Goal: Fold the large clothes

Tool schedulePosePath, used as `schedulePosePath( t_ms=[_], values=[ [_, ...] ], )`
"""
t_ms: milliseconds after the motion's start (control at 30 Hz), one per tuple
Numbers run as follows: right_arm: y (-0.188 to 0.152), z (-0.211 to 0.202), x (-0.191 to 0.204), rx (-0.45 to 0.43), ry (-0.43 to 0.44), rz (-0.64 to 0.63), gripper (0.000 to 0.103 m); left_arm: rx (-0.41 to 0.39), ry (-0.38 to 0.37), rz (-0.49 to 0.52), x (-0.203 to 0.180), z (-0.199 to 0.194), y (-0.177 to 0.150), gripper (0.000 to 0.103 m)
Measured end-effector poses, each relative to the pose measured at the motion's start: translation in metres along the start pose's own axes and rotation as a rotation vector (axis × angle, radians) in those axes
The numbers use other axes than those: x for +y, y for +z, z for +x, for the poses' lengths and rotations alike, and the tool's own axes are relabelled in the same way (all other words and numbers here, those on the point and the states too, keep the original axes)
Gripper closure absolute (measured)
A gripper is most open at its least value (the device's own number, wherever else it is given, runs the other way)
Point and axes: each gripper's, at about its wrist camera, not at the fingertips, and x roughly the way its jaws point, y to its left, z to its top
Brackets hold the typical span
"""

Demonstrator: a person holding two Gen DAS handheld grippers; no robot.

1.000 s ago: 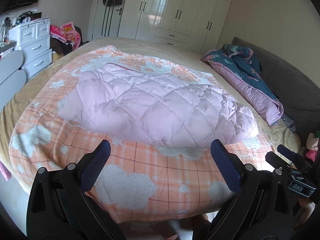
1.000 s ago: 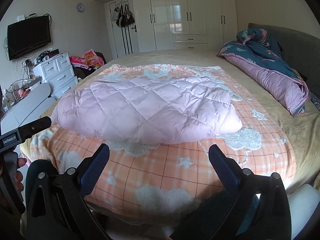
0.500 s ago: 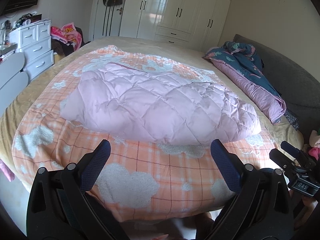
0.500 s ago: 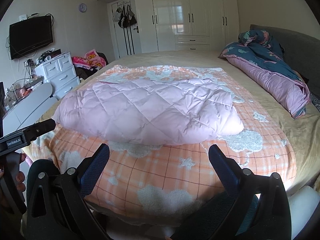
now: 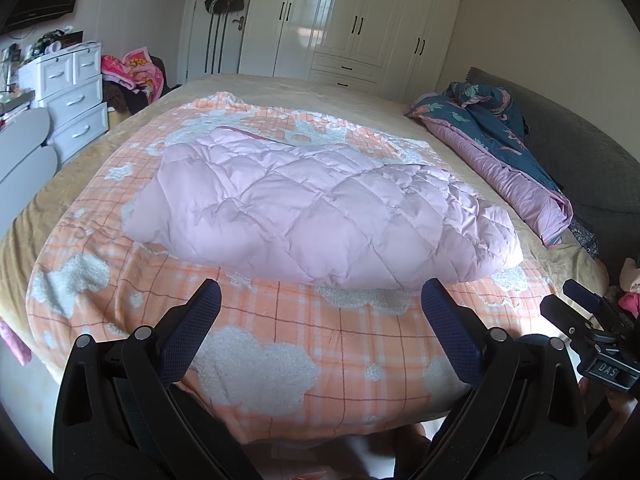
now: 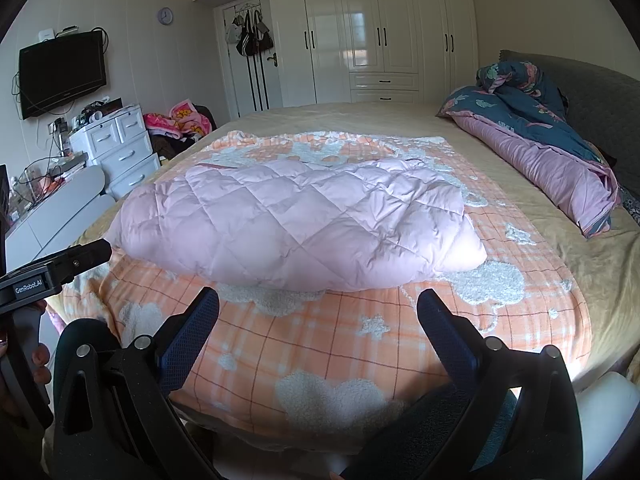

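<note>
Since the earlier frames both wrist views have drawn slightly closer to the bed and tilted a little; the pink quilted jacket [image 5: 320, 216] lies where it lay, folded into a padded block, and neither claw has touched it.

Left gripper [image 5: 320, 308]: jaws spread wide, nothing between them. It hovers over the near edge of the orange checked blanket [image 5: 280, 344], short of the jacket's near fold. Its blue pads [image 5: 192, 328] show no contact with cloth.

Right gripper [image 6: 318, 308]: jaws likewise spread wide and holding nothing, poised above the same near edge of the blanket [image 6: 360, 344]. The jacket [image 6: 304, 224] sits just beyond its fingertips, apart from them.

Position of the garment: on the middle of the blanket, nearer the front edge than the far edge. The blanket is spread on the beige bed [image 6: 400, 120].

Each view catches the opposite gripper: the right one at the right edge of the left wrist view, the left one at the left edge of the right wrist view, with a hand [image 6: 36, 360] on its handle.

Other items noted: a dark blue and pink duvet [image 6: 540, 140] bundled along the bed's right edge by the grey headboard [image 6: 600, 112]; white wardrobe [image 6: 380, 32] on the far wall; white drawers [image 6: 120, 140] and a wall television [image 6: 62, 72] to the left.
</note>
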Motion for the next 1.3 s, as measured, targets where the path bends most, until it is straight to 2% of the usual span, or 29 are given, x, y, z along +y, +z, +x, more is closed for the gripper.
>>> schedulePosePath(
  t_ms=[1300],
  values=[
    [0.005,-0.0049,0.0088,-0.009,0.002,-0.012,0.004,-0.002,0.015,0.013,-0.0008,-0.004,0.0015,0.009]
  ],
)
